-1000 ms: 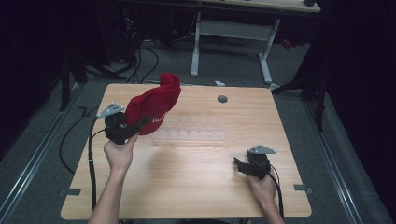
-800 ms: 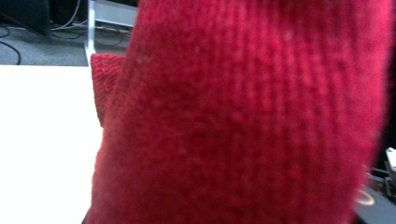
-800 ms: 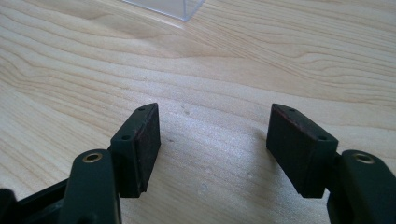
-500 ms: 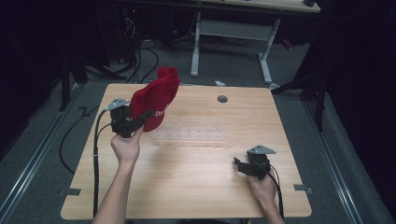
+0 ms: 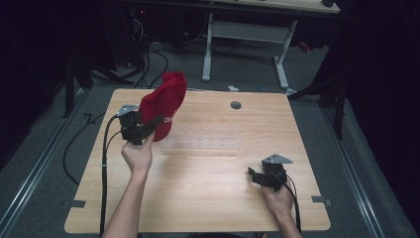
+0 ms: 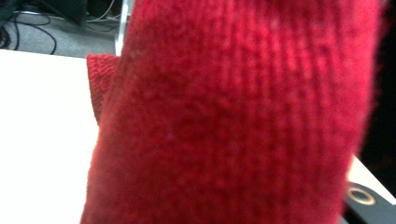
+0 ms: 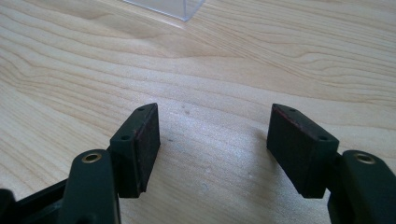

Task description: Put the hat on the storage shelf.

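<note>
A red knitted hat with white lettering hangs in the air over the table's far left part. My left gripper is shut on its lower edge and holds it upright above the wood. In the left gripper view the red knit hides the jaws. My right gripper rests low near the front right of the table. Its two black pads stand wide apart over bare wood, and my right gripper is open with nothing between them.
The light wooden table has a round cable hole near its far edge. A clear plastic tray lies flat at the middle, its corner just ahead of my right gripper. A white-legged desk and cables stand behind.
My left hand has carried the red hat a little to the right and away from me, and the hat now stands more upright. The right gripper has kept still.
</note>
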Tool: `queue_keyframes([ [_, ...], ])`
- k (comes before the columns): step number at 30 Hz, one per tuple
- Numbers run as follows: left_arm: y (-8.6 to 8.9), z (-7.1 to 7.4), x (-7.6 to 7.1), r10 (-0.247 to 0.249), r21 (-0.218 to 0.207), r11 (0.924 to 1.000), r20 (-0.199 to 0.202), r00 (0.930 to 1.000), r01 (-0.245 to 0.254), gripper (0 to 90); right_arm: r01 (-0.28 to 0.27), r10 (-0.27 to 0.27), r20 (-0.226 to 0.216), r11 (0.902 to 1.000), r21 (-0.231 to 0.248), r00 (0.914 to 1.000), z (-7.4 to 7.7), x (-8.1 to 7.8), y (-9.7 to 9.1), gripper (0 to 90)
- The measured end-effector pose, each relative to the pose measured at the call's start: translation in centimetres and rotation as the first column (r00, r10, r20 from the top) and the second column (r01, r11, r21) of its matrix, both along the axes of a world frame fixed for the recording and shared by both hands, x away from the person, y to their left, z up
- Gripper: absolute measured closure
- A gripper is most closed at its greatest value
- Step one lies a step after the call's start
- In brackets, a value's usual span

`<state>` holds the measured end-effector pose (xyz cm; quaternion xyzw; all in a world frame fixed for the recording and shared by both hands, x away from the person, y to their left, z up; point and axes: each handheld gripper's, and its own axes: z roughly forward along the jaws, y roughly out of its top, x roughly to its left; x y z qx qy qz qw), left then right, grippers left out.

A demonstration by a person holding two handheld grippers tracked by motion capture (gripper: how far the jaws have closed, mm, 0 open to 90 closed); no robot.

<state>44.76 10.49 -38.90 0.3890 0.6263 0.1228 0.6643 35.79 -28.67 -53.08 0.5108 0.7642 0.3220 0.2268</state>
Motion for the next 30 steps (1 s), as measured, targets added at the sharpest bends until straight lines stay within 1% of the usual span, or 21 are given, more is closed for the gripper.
queue_keyframes([
  [6,-0.11,-0.08,0.14,0.042,-0.010,0.9991,0.002,0.9991,-0.042,86.1,0.000,0.000,0.000,1.0000,0.000,1.0000,0.00,0.00,0.00,34.9],
  [9,-0.15,-0.10,0.07,0.054,0.003,0.9985,0.008,0.9985,-0.054,86.1,0.000,0.000,0.001,1.0000,-0.001,1.0000,0.00,0.00,0.00,34.9],
  [12,-0.16,-0.10,0.08,0.063,0.006,0.9980,0.011,0.9980,-0.063,86.1,0.000,0.000,0.001,1.0000,-0.001,1.0000,0.00,0.00,0.00,34.9],
  [21,-0.48,-0.04,0.21,0.070,-0.006,0.9975,0.005,0.9975,-0.070,86.1,0.002,-0.002,0.000,1.0000,0.000,1.0000,0.00,0.00,0.01,34.8],
  [24,-0.64,0.01,0.28,0.070,-0.013,0.9975,-0.004,0.9976,-0.070,86.1,0.001,-0.001,0.001,1.0000,-0.001,1.0000,0.00,0.00,0.01,34.8],
  [25,-0.67,0.06,0.28,0.067,-0.023,0.9975,-0.011,0.9977,-0.067,86.1,0.001,-0.001,0.001,1.0000,-0.001,1.0000,0.00,0.00,0.01,34.8],
  [30,-0.91,0.06,0.28,0.067,-0.019,0.9976,-0.008,0.9977,-0.067,86.0,0.000,0.000,0.001,1.0000,-0.001,1.0000,0.00,0.00,0.01,34.8],
])
